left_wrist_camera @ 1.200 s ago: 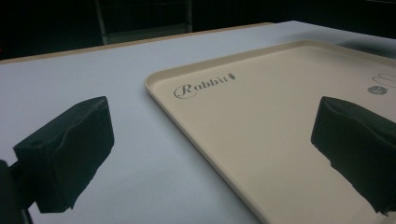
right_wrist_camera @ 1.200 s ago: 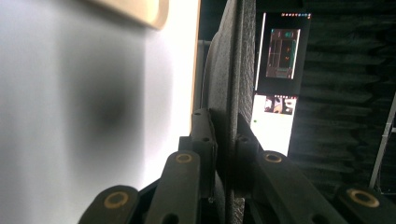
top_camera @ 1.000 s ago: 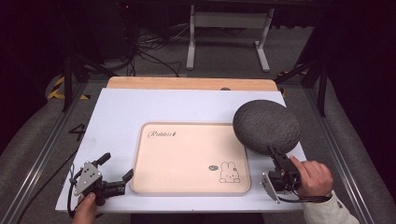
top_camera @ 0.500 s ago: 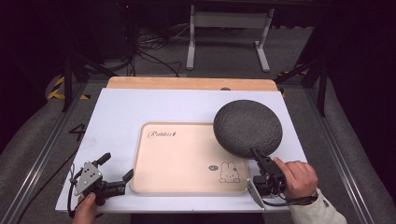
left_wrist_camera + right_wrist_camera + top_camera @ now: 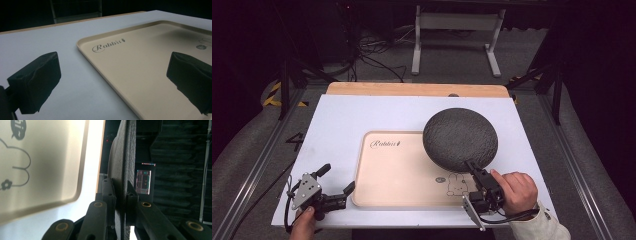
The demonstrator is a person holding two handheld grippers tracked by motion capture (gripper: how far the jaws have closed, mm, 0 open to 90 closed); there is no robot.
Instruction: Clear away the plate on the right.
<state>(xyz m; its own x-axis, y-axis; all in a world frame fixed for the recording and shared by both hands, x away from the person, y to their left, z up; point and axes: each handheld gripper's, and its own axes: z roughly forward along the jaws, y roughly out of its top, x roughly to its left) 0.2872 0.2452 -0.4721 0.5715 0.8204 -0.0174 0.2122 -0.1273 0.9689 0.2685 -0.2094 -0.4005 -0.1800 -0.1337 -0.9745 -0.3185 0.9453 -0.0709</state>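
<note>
Mat (image 5: 460, 138): thin, flat, looks stiff and light; hold its edge.
Right gripper (image 5: 474, 170): fingers pinch mat's edge, over the tray (image 5: 397, 175).
Left gripper (image 5: 336, 181): fingers wide, empty.

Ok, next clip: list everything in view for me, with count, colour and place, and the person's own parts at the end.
Plate: 1, dark grey speckled, held by its near edge over the tray's far right corner.
Tray: 1, beige with "Rabbit" lettering and a rabbit drawing, centre of the mat.
Mat: 1, white, covering the table.
Wooden board: 1, light brown, along the mat's far edge.
Metal stand: 1, grey, on the floor behind the table.
Left gripper: 1, black, open, at the tray's near left corner.
Right gripper: 1, black, shut on the plate's edge.
Right hand: 1, near right.
</note>
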